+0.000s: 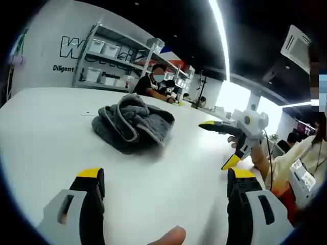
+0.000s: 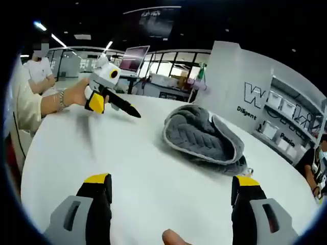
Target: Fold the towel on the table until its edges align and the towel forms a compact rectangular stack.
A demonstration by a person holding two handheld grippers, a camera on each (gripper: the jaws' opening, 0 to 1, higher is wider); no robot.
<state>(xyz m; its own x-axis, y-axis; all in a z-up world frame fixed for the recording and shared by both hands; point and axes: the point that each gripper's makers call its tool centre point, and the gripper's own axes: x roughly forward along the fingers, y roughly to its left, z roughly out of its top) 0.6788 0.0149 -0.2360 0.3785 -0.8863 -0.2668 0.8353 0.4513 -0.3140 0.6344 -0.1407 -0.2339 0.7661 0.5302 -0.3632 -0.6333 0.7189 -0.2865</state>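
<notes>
In the left gripper view the left gripper [image 1: 163, 178] has its two yellow-tipped jaws spread wide with nothing between them, hanging over bare white table [image 1: 46, 138]. In the right gripper view the right gripper [image 2: 171, 184] is the same: jaws spread apart, empty, above the tabletop. Each gripper also shows in the other's view, held in a hand and clear of the cloth, its jaws parted there too.

Beyond the jaws lies the grey towel [image 1: 133, 122], crumpled into a loose heap with its pale-piped edges curled over one another, ahead of both grippers and touched by neither. In the right gripper view the same towel [image 2: 204, 135] reads as a rounded mound with a ribbed weave.

By the look of it, no fold has begun; the step in hand is the approach. The next move probably calls for finding two corners or one free edge in the heap, pinching them and drawing the cloth out flat before any edges can be matched. The tangled hem may make picking a single layer awkward.

On the far wall, large outlined letters start with "W" and are cut off by shelving [image 1: 107, 56]; beneath them the word "Diligent" can be read, the rest too small.
</notes>
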